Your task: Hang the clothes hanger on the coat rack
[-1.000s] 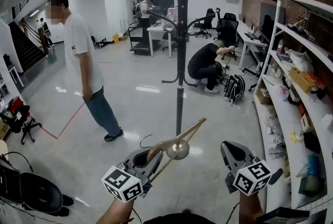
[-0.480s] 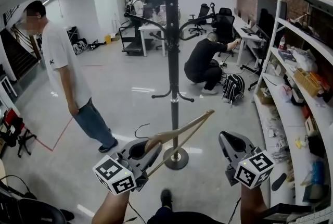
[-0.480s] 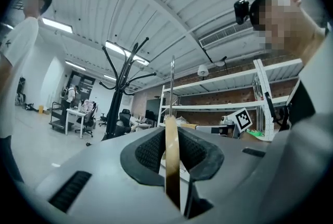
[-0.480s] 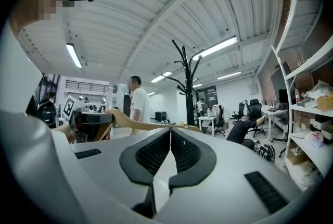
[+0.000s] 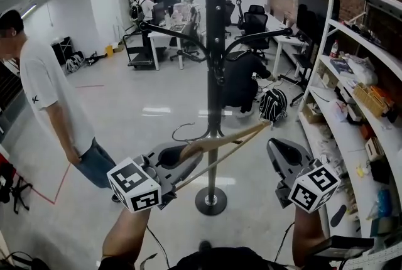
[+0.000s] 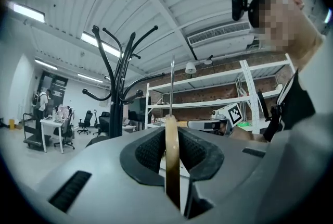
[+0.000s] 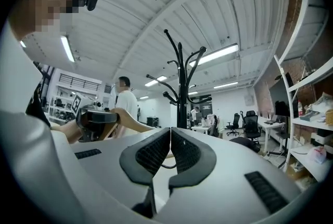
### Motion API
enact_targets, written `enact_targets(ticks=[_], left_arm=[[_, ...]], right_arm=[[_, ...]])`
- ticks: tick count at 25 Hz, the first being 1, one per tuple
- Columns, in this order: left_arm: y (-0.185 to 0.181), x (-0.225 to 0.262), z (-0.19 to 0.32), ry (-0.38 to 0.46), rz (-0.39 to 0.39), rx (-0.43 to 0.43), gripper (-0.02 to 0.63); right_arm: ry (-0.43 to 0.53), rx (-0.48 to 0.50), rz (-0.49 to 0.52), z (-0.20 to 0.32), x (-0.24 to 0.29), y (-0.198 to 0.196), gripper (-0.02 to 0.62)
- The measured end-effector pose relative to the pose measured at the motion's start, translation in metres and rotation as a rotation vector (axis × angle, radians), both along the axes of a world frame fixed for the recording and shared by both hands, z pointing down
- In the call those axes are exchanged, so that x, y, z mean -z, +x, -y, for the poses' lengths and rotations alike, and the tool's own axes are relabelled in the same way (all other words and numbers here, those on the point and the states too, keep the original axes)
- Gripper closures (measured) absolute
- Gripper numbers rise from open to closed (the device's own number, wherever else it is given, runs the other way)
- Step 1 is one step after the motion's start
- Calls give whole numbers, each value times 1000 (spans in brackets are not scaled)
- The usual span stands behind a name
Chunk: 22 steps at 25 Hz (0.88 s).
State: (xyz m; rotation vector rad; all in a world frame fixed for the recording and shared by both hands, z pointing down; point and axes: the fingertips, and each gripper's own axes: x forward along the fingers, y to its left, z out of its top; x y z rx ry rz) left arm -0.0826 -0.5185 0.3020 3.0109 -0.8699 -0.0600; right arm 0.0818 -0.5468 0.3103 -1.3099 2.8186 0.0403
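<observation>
The left gripper (image 5: 179,161) is clamped on a wooden clothes hanger (image 5: 221,151) close to its wire hook (image 5: 182,132). The hanger is held in front of the black coat rack (image 5: 213,68), lower than the rack's curved arms. The right gripper (image 5: 284,161) is closed and holds nothing. Risk: the hanger's long wooden arm crosses the pole and may strike it — tipping the hook so it misses an arm. The shelving (image 5: 326,43) at right holds a tan bin (image 5: 364,98); its contents are unclear.
</observation>
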Motion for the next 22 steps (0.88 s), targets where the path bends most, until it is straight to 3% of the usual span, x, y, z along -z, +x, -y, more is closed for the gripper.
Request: enact_targets(ticks=[9,15,22], left_arm=[[24,18,86,-26,46,-101,554],[41,11,131,-66,75,-147,554],[54,-7,172,-97,124,-212,554]], right_arm=[[3,27,-34,56,14,-14,588],[26,37,-53,83,23,-7,588],[-13,25,-50,118,8,-4,586]])
